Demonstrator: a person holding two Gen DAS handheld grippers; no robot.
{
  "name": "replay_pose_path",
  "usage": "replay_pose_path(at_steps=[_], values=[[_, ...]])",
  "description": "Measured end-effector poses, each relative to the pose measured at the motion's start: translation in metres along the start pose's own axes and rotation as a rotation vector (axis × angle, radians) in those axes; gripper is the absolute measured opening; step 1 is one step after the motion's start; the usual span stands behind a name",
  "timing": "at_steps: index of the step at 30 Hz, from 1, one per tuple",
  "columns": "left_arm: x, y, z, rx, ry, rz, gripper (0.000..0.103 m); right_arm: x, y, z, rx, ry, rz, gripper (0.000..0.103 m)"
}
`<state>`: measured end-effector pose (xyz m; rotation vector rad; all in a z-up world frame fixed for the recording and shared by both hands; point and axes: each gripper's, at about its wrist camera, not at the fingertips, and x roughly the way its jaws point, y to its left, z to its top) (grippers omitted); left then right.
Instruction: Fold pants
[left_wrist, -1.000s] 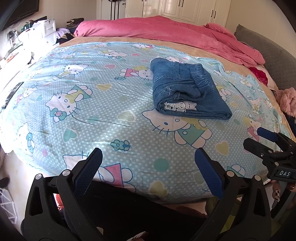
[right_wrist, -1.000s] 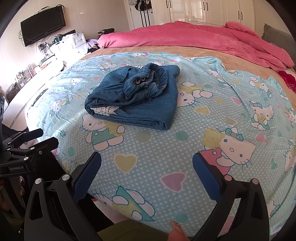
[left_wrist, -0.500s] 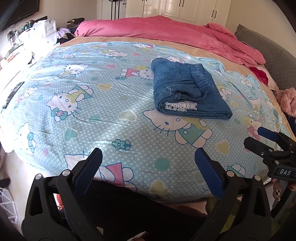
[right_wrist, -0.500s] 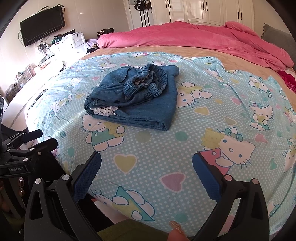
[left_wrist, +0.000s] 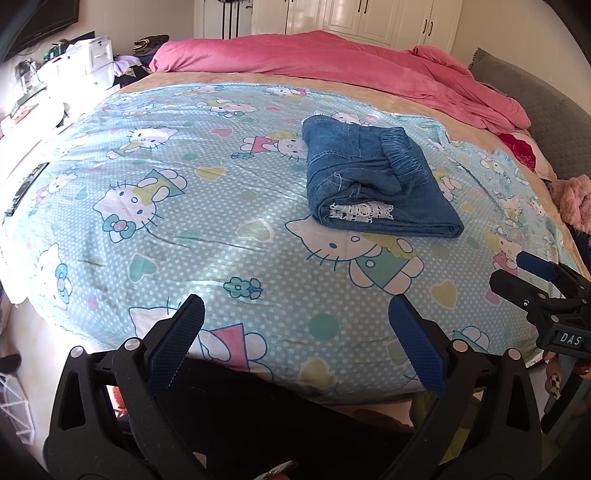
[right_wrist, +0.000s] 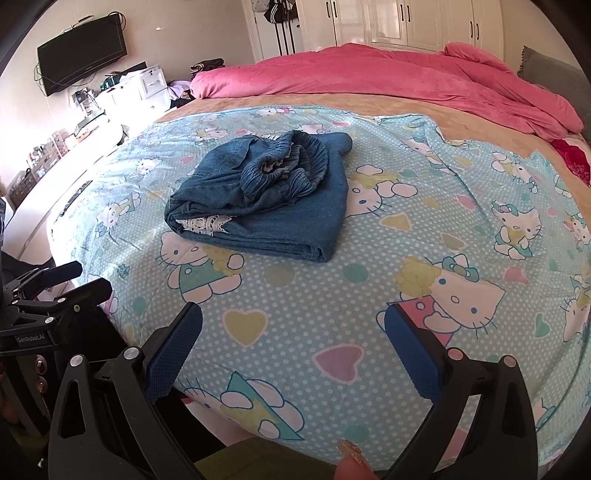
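A pair of blue denim pants (left_wrist: 373, 177) lies folded into a compact bundle on the cartoon-cat bedsheet (left_wrist: 192, 206), white lace trim showing at its near end. In the right wrist view the same pants (right_wrist: 266, 206) lie left of centre with the elastic waistband bunched on top. My left gripper (left_wrist: 295, 314) is open near the bed's front edge, well short of the pants, holding nothing. My right gripper (right_wrist: 291, 321) is likewise open and empty at the front edge. Each gripper shows at the side of the other's view: the right gripper (left_wrist: 528, 273), the left gripper (right_wrist: 79, 277).
A pink duvet (left_wrist: 332, 62) is heaped across the far side of the bed. A grey cushion (left_wrist: 546, 122) stands at the right. Drawers and clutter (right_wrist: 125, 92) line the left wall under a wall-mounted TV (right_wrist: 81, 51). A fingertip (right_wrist: 349, 463) shows at the bottom edge.
Hardly anything has moved: both grippers stay open near the bed's front edge and the folded pants lie still. The views shift only very slightly.
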<state>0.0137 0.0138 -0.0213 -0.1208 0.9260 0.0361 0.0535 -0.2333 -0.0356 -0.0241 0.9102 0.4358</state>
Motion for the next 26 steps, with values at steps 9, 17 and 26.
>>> replay_pose_path(at_steps=[9, 17, 26], values=[[0.0, -0.003, -0.001, 0.037, -0.01, 0.06, 0.094, -0.001, -0.008, -0.001, 0.015, 0.0, -0.039, 0.099], [0.0, 0.027, 0.006, -0.058, -0.022, 0.102, 0.094, -0.001, -0.055, -0.004, 0.096, -0.001, -0.131, 0.099], [0.048, 0.143, 0.074, -0.237, 0.064, 0.259, 0.094, -0.002, -0.247, 0.026, 0.403, -0.022, -0.407, 0.099]])
